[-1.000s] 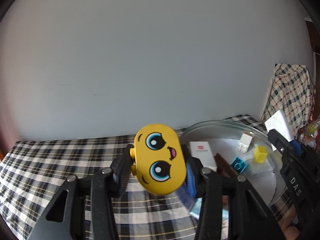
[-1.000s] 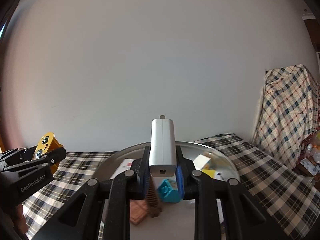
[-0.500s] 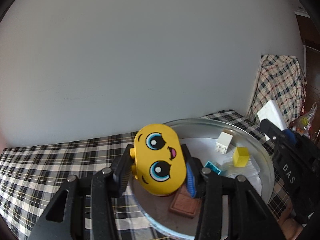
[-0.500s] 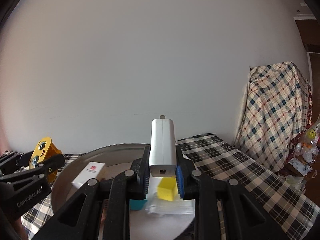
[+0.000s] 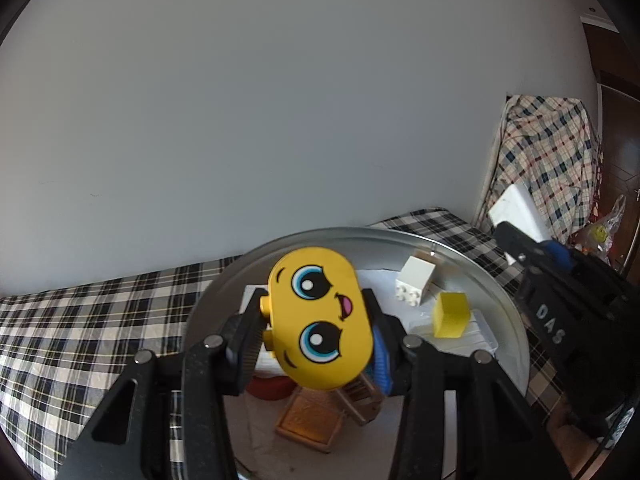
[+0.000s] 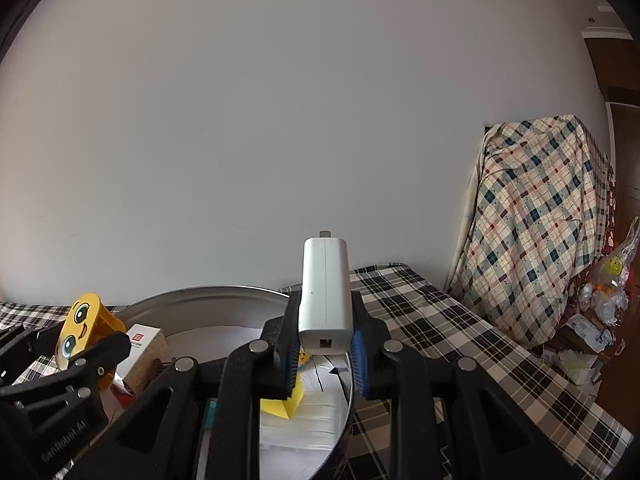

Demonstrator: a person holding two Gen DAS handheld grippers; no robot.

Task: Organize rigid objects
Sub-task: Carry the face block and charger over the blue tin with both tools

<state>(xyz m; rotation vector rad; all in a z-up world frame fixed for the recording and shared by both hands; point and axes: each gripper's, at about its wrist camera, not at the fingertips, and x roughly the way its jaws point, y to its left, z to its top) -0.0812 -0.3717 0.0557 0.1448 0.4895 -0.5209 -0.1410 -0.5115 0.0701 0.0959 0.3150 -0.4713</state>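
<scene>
Both wrist cameras look forward, slightly downward, close over the shared metal tray (image 5: 508, 312), toward the wall.

The right tongs (image 6: 325, 354) clamp an upright white charger (image 6: 326, 292), its port end toward the camera, above the round metal tray (image 6: 208, 294) on the checked surface (image 6: 432, 328). At nine o'clock the left tongs (image 6: 76, 354) grip a yellow face block (image 6: 78, 326). A white box (image 6: 145, 342) and a yellow cube (image 6: 286, 402) lie in the tray. At three o'clock hangs a plaid cloth (image 6: 536, 216).
</scene>
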